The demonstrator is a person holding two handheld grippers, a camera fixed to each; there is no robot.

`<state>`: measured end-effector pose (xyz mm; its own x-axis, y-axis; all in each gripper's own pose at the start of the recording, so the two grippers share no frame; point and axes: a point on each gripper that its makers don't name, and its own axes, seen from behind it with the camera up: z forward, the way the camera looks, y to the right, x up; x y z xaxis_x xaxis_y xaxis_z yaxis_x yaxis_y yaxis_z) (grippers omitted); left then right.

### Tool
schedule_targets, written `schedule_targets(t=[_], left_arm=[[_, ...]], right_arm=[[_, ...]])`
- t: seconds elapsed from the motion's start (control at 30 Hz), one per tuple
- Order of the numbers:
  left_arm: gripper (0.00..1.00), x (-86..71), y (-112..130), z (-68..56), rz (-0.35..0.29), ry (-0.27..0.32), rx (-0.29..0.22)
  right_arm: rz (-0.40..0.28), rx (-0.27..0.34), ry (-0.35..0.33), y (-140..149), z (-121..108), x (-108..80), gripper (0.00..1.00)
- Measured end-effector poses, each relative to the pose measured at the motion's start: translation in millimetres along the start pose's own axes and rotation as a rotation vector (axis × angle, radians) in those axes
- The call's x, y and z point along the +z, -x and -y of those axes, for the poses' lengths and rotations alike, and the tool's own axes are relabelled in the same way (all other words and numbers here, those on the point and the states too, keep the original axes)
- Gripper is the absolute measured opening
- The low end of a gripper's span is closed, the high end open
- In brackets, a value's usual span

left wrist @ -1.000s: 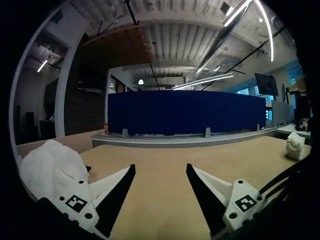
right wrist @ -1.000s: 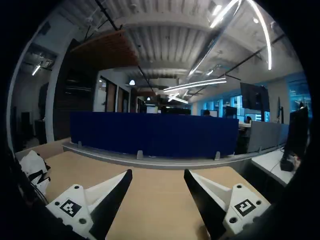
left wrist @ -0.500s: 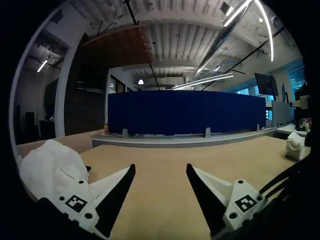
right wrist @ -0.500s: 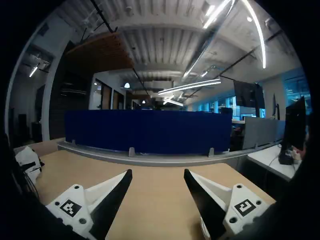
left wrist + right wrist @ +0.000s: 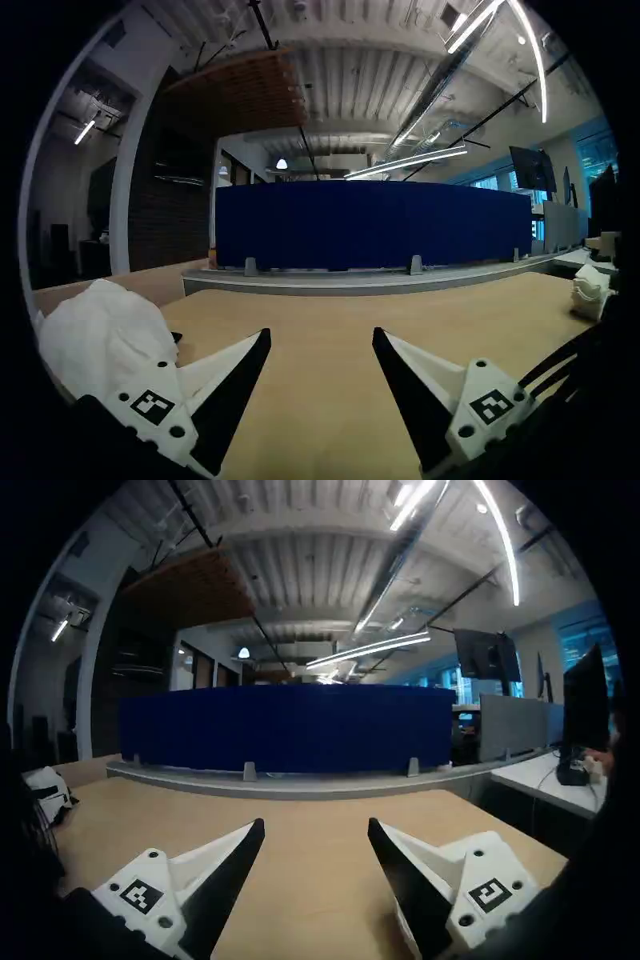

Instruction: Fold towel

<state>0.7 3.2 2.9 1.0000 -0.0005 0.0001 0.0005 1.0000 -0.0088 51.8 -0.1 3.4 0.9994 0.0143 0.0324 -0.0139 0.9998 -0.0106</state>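
Observation:
A crumpled white towel (image 5: 104, 336) lies on the light wooden table (image 5: 336, 312) at the left of the left gripper view, just behind my left finger. My left gripper (image 5: 320, 340) is open low over the table, with nothing between its fingers. My right gripper (image 5: 316, 828) is open too, over bare tabletop (image 5: 320, 816), holding nothing. A small white lump (image 5: 48, 790) sits at the far left edge of the right gripper view; I cannot tell what it is.
A blue partition (image 5: 368, 224) on a grey rail closes off the table's far side. Another small white object (image 5: 590, 292) sits at the table's right. Black cables (image 5: 560, 368) cross the lower right. Beyond the table's right edge stands a white desk (image 5: 552, 784) with a monitor (image 5: 584, 712).
The right gripper's view has shifted: the partition now sits higher and wider, the monitor looms larger, and the white lump has slid left. The left gripper has not moved.

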Motion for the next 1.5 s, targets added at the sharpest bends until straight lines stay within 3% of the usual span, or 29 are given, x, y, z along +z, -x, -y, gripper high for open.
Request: schedule_targets(t=[0.3,0.77,1.5], left_arm=[[0.94,0.6,0.5,0.1,0.000,0.000,0.000],[0.94,-0.2,0.1,0.1,0.000,0.000,0.000],[0.94,0.4,0.1,0.2,0.000,0.000,0.000]], right_arm=[[0.031,0.070,0.006,39.2,-10.5,-2.4,1.00],[0.008,0.083,0.006,48.2,-18.4,0.8,1.00],[-0.022,-0.016,-0.008,56.3,-3.2,-2.1,1.00]])
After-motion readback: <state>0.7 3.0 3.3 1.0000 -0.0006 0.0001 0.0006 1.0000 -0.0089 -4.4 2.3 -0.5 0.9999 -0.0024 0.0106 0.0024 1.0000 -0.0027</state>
